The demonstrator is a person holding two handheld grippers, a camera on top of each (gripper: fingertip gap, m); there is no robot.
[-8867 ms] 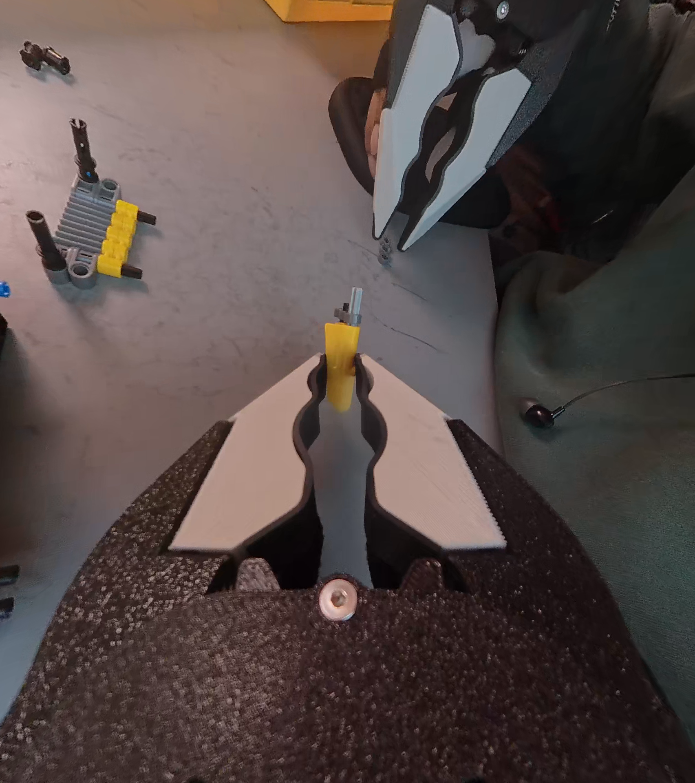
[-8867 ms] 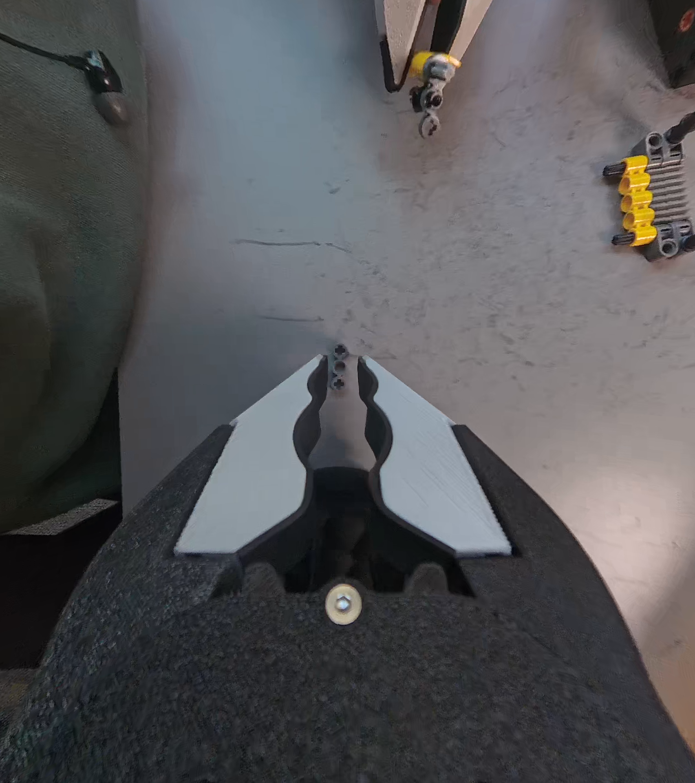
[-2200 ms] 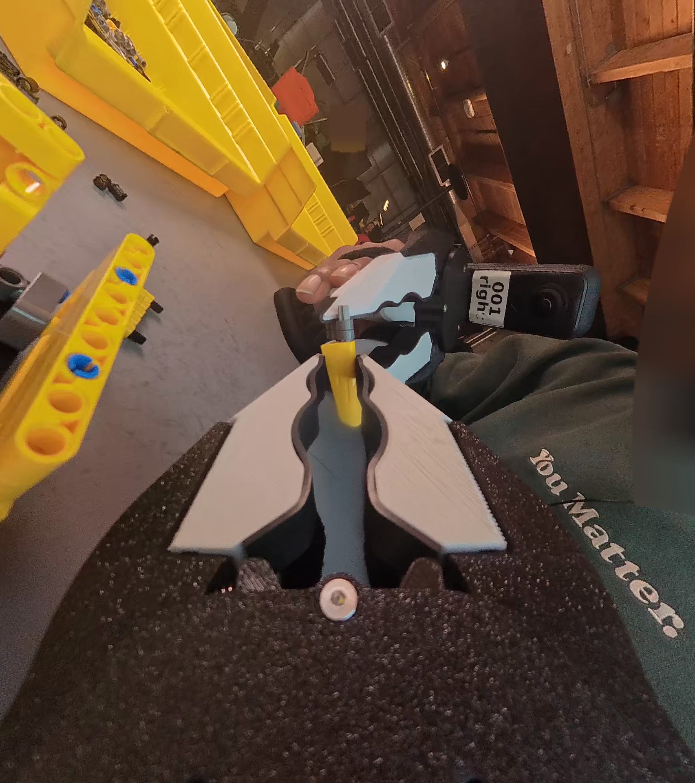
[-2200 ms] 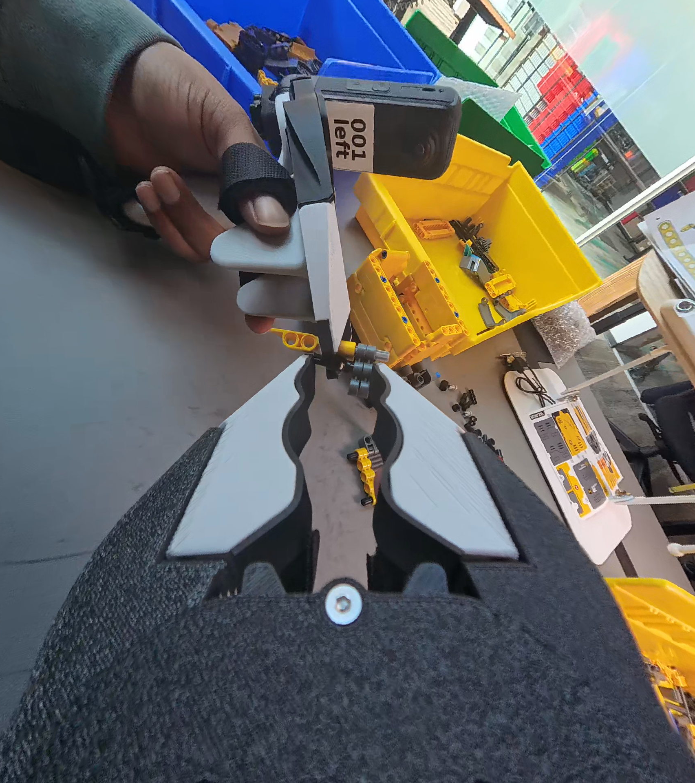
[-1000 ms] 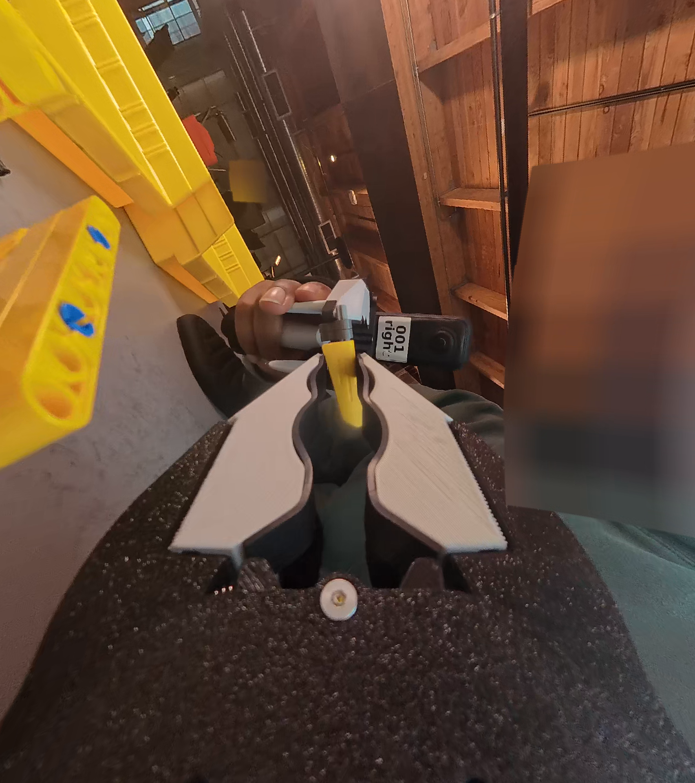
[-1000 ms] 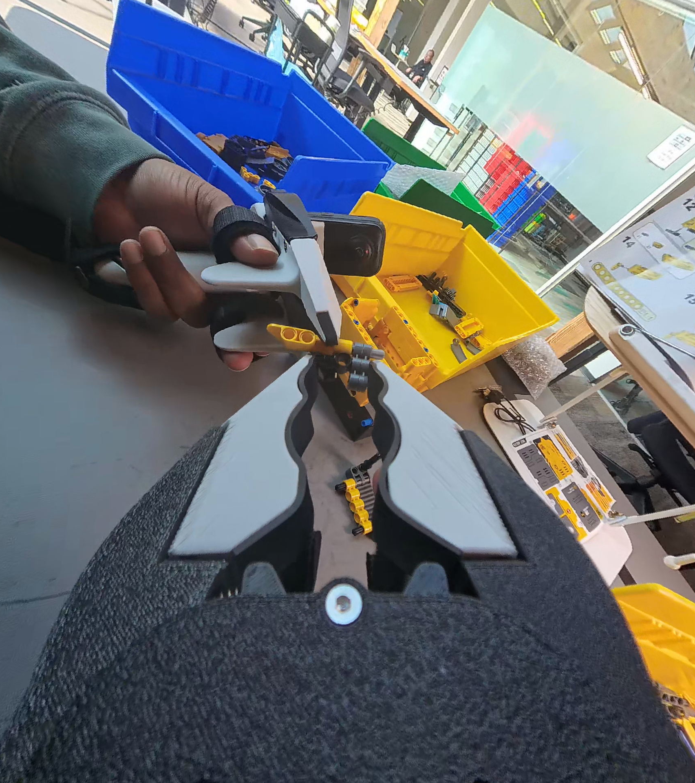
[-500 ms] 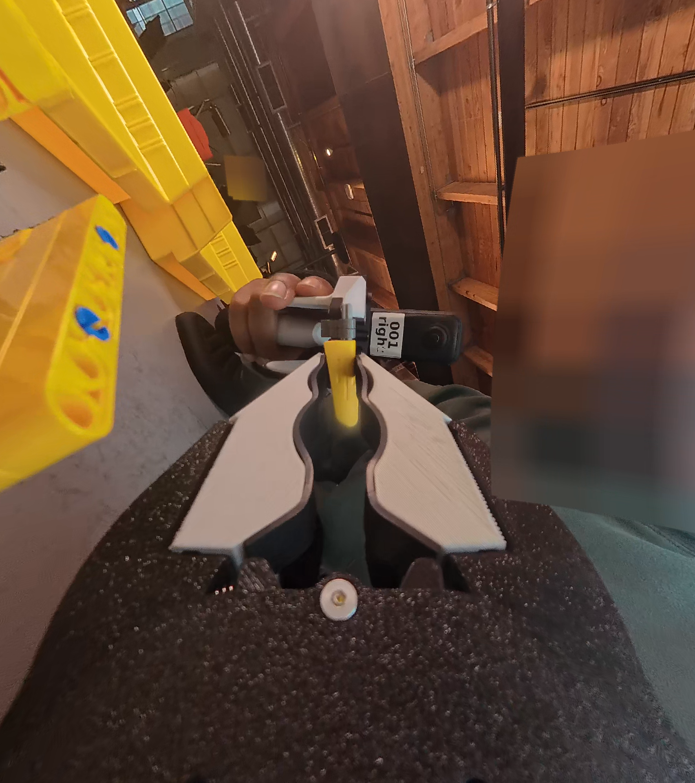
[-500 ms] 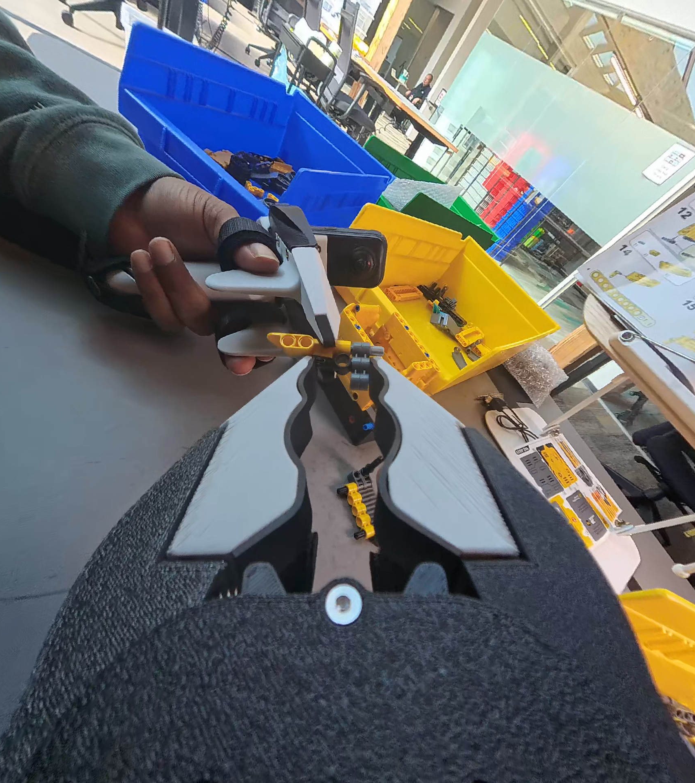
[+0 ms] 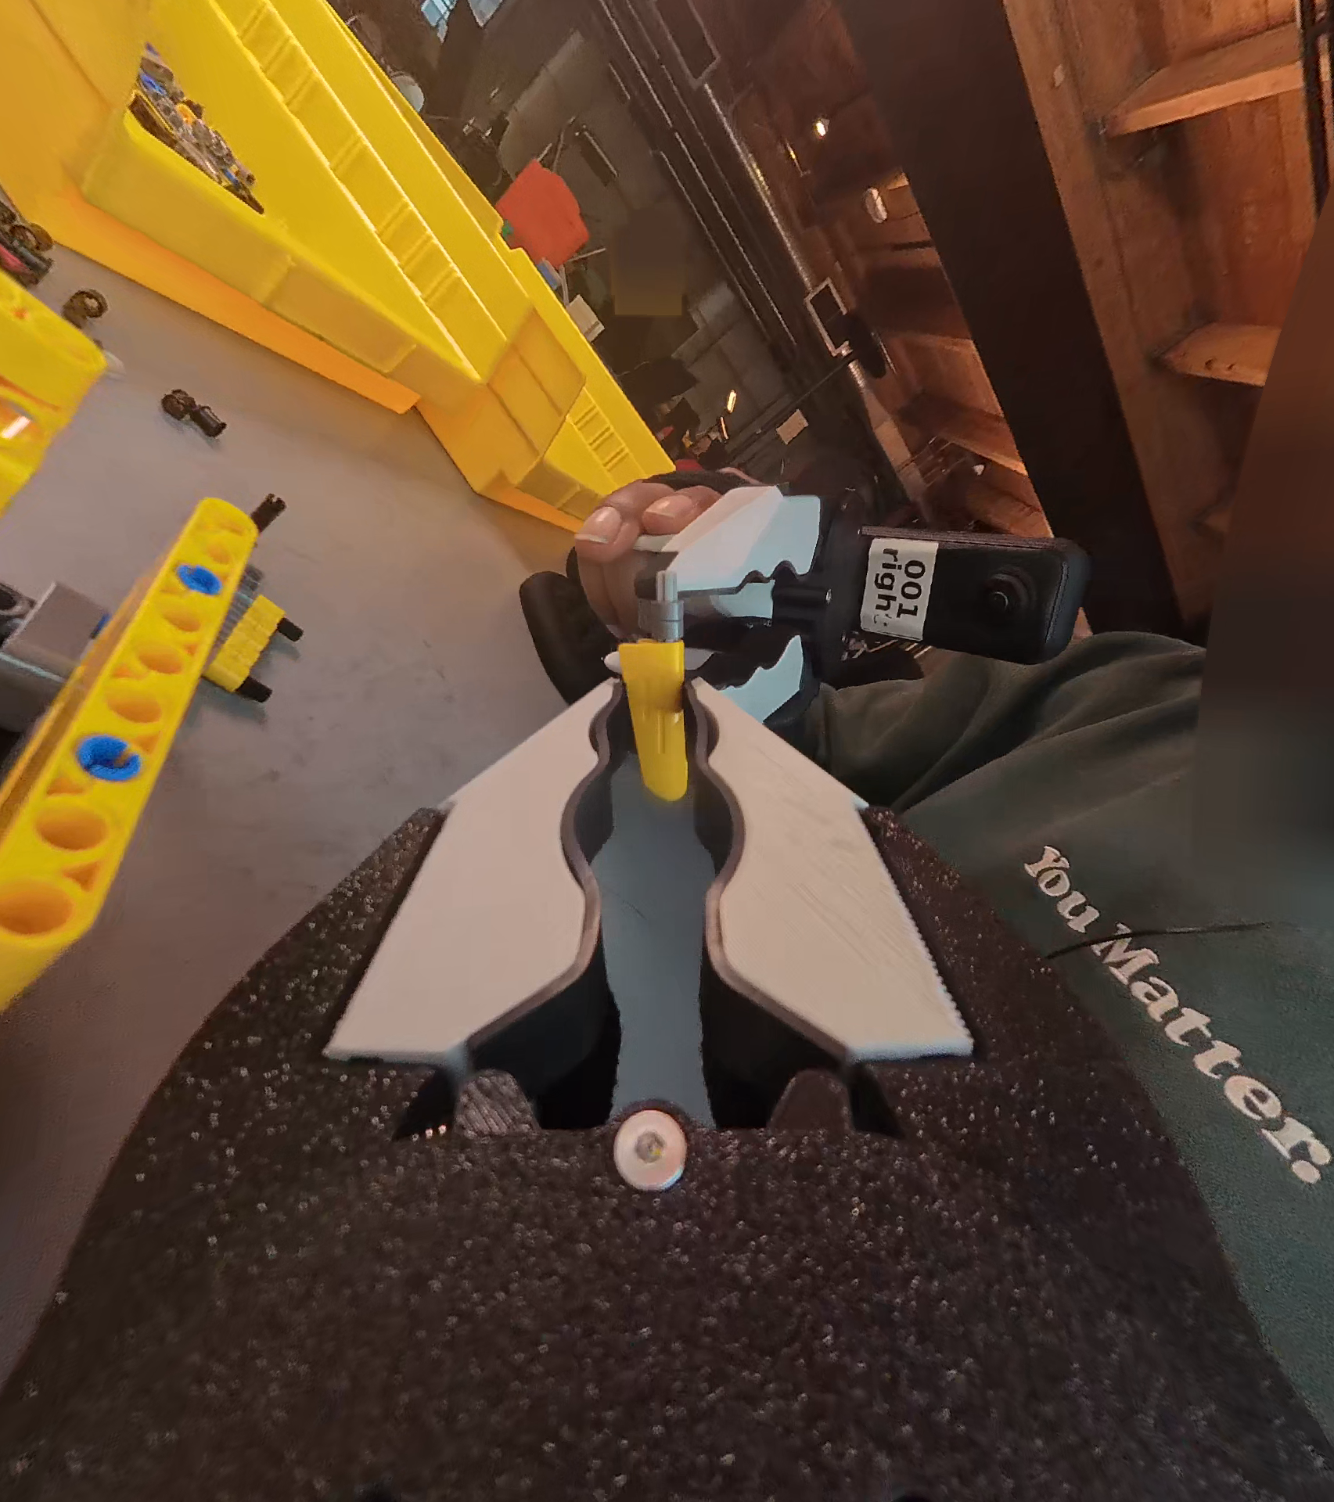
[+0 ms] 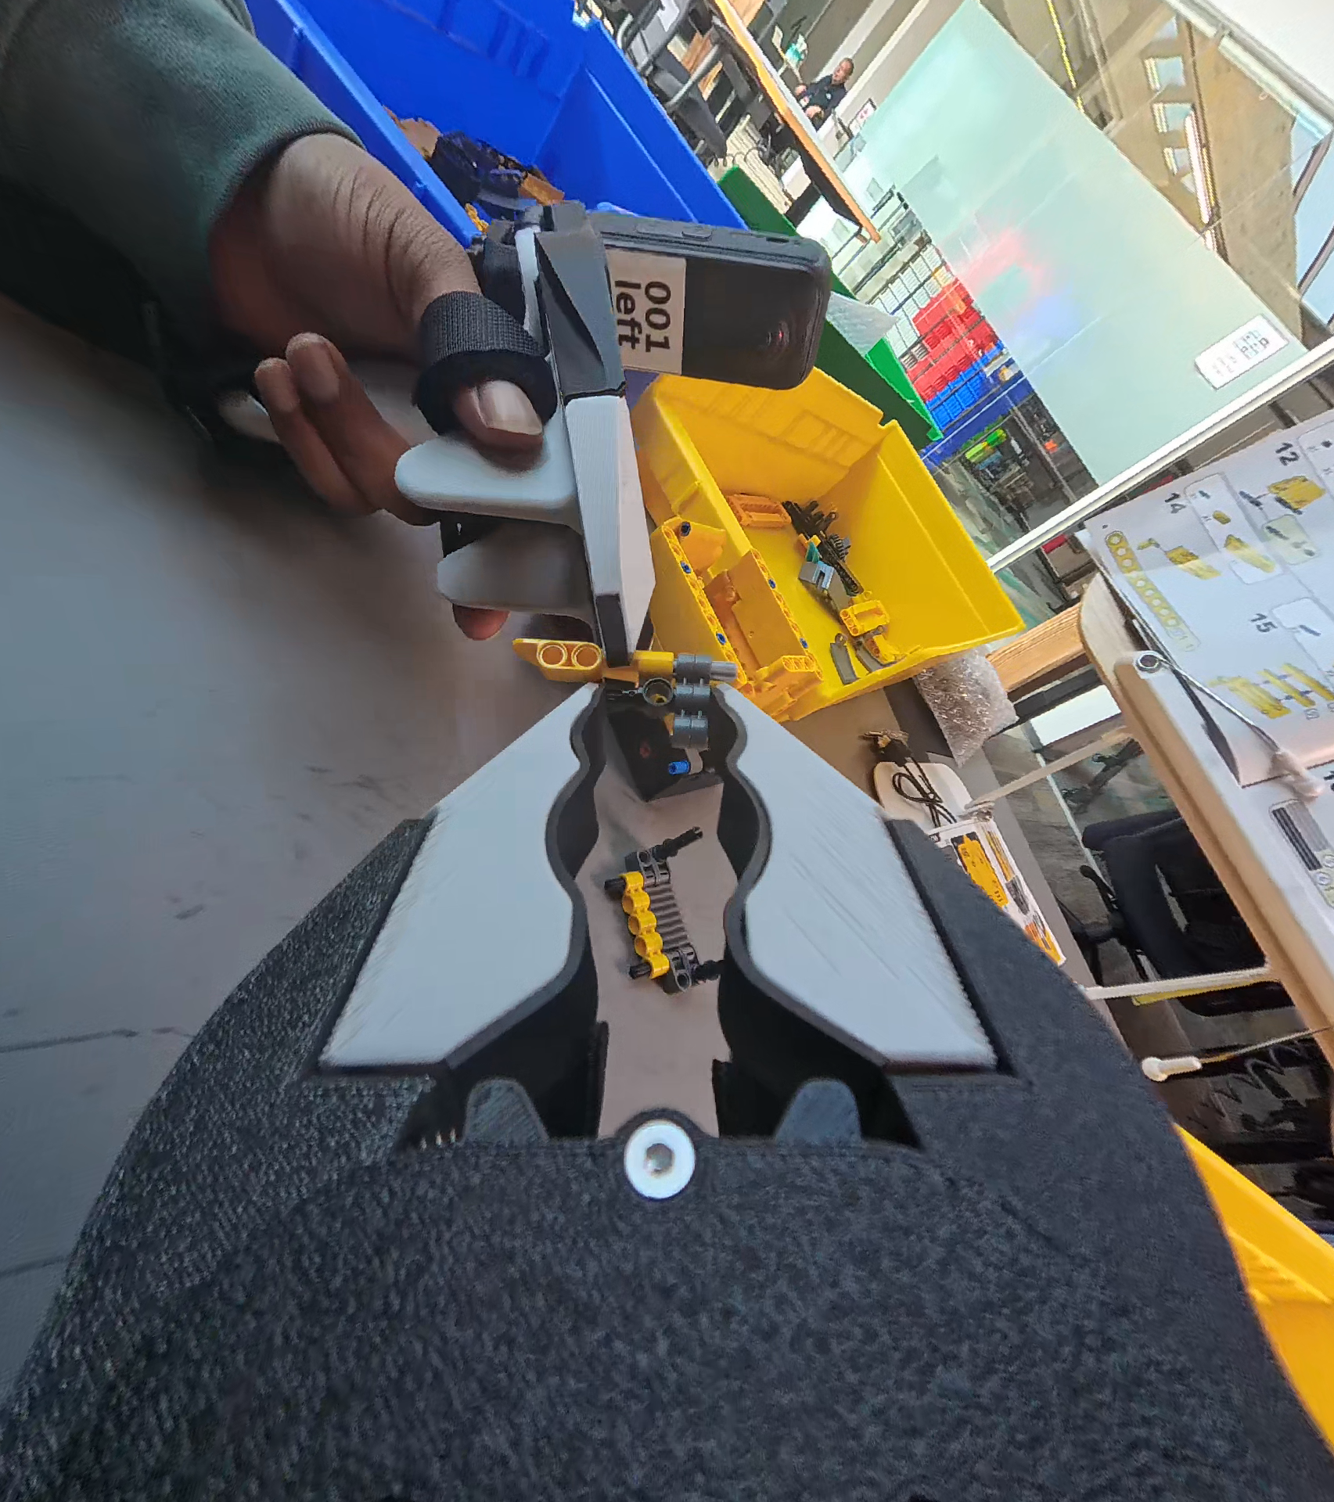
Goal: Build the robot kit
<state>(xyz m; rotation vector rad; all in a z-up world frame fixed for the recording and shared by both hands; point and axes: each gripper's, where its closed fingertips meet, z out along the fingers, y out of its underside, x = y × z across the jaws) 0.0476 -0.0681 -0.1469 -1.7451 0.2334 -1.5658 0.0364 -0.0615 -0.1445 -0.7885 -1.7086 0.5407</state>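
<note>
My left gripper (image 9: pixel 651 699) is shut on a short yellow beam (image 9: pixel 654 731), held above the grey table. A grey axle (image 9: pixel 667 605) sticks out of the beam's far end. My right gripper (image 10: pixel 657 705) meets it tip to tip, closed around a small grey connector (image 10: pixel 692 707) that sits on that axle. In the right wrist view the left gripper (image 10: pixel 621 646) comes down from above with the yellow beam (image 10: pixel 566 654) crosswise in it. In the left wrist view the right gripper (image 9: pixel 716 605) shows beyond the beam, held by a hand.
A long yellow holed beam (image 9: pixel 78 780) rises at the left. A grey-and-yellow assembly (image 10: pixel 651 918) and a black block (image 10: pixel 663 772) lie on the table (image 10: pixel 119 731). Yellow bins (image 10: pixel 810 455), a blue bin (image 10: pixel 566 106) and instruction sheets (image 10: pixel 1297 650) stand beyond. Less than 4 cm separates the two grippers' tips.
Both grippers rose from the table and came together, the grey connector against the yellow beam's axle. In the last half second both views tilted back towards the table; the grips are unchanged.
</note>
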